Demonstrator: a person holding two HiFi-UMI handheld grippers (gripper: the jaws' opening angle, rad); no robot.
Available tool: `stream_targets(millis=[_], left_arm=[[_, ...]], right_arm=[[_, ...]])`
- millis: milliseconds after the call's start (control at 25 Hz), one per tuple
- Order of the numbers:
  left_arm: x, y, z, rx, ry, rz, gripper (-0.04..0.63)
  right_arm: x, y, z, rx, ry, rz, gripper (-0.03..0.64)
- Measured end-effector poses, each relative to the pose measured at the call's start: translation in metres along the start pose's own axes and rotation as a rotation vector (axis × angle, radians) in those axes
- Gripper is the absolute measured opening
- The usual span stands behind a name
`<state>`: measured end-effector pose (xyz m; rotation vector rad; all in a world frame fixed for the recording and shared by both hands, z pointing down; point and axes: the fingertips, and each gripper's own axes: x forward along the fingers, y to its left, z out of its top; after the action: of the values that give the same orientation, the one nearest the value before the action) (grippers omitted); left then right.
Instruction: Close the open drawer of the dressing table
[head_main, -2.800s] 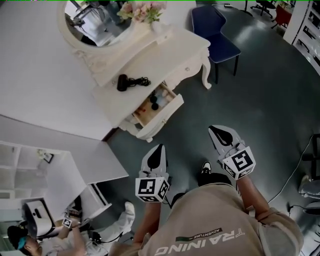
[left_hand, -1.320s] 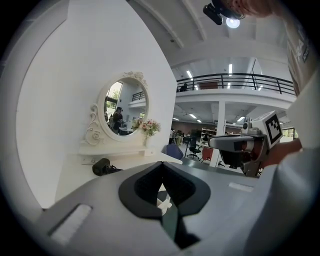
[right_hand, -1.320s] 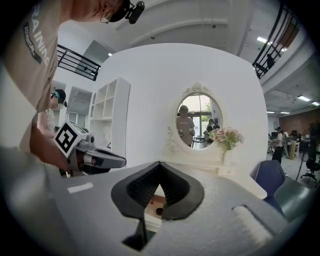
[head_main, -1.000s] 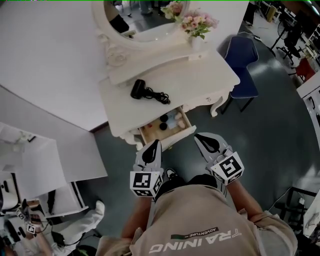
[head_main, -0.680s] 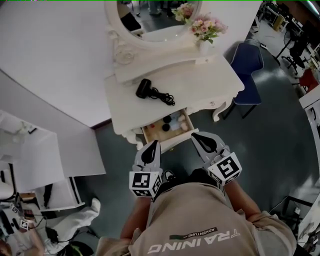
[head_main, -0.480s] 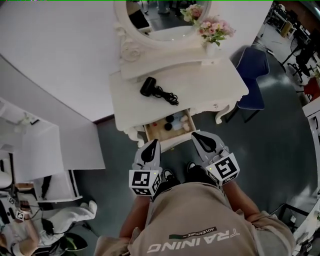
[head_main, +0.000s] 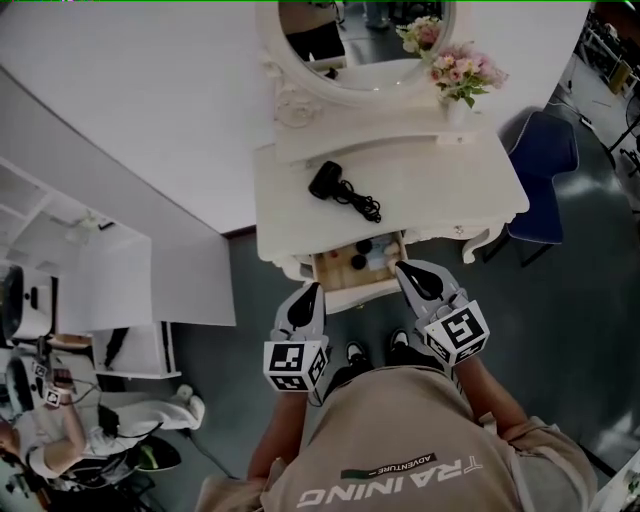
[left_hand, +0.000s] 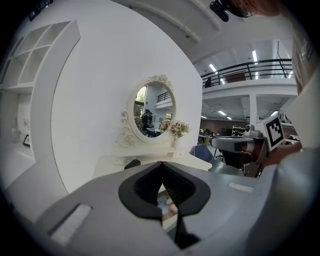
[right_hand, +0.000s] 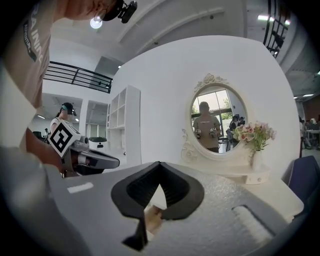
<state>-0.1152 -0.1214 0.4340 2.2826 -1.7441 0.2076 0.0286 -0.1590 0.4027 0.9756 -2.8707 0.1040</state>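
Observation:
The white dressing table (head_main: 430, 170) stands ahead of me with its drawer (head_main: 345, 291) pulled out; small dark and pale items lie inside. My left gripper (head_main: 310, 291) is shut and empty, its tip just left of the drawer's front. My right gripper (head_main: 408, 268) is also shut and empty, its tip at the drawer's right front corner; I cannot tell if it touches. In the left gripper view the left gripper (left_hand: 161, 163) points at the table, and part of the drawer (left_hand: 167, 202) shows through the jaws. In the right gripper view the right gripper (right_hand: 159, 163) faces the oval mirror (right_hand: 217, 117).
A black hair dryer (head_main: 328, 180) with its cord lies on the tabletop. A vase of pink flowers (head_main: 462, 75) stands under the mirror (head_main: 355, 40). A blue chair (head_main: 545, 170) is right of the table, white shelving (head_main: 100, 290) to the left, and a person (head_main: 40, 440) sits at lower left.
I have stepped closer and squared up to the table. Both shut grippers have come up to the drawer's front from farther back.

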Motion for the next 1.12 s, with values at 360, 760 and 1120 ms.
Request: stream_targets(millis=[360,760,1120], left_arm=[[0.016,-0.001,-0.004,-0.001,0.046,0.114,0.018],[0.034,0.008,-0.057,-0.05,0.155,0.105,0.018],[0.05,0.016,-0.163,-0.045,0.398,0.03,0.018]], right_arm=[[0.008,-0.032,-0.02,-0.027,0.035,0.071,0.003],[0.007,-0.029,-0.024,-0.005,0.052,0.078,0.002],[0.008,-0.023,-0.047,0.028,0.127,0.057,0.002]])
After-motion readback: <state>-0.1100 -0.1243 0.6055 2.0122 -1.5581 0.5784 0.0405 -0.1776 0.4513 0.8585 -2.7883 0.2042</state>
